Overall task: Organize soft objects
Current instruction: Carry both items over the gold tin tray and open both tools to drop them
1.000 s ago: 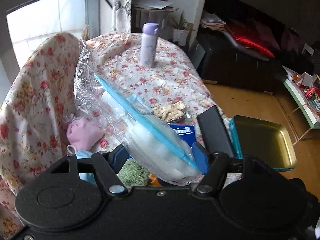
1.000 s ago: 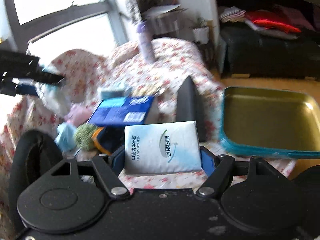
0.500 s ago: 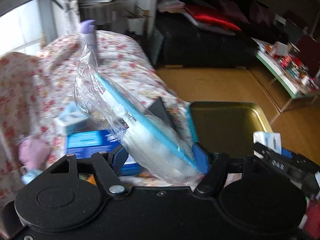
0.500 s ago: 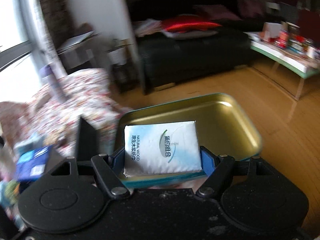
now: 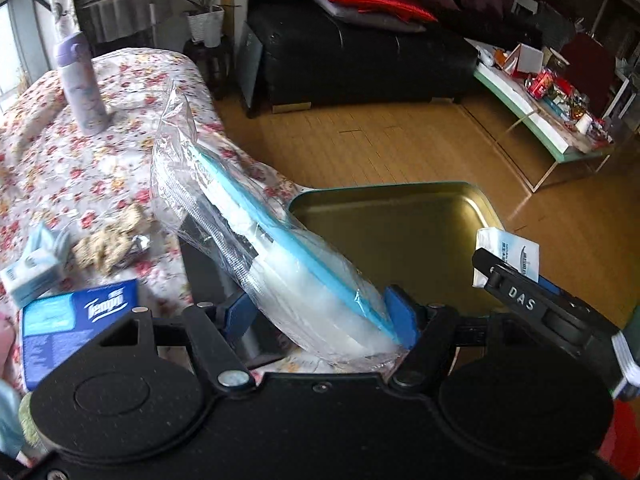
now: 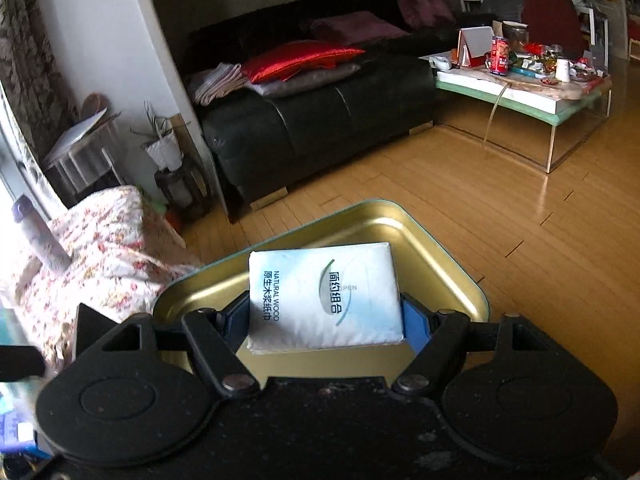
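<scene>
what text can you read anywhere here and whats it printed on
"NATURAL WOOD", with Chinese characters beside it: tissue pack in the right claw.
"Tempo": blue tissue box on the table.
"DAS": black arm of the right claw, seen from the left wrist.
Red can print: too small to read.

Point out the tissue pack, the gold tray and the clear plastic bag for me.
tissue pack [image 6: 324, 296], right wrist view, middle of its printed face.
gold tray [image 5: 404, 232], left wrist view, bare inner floor.
clear plastic bag [image 5: 256, 236], left wrist view, on its blue strip.
</scene>
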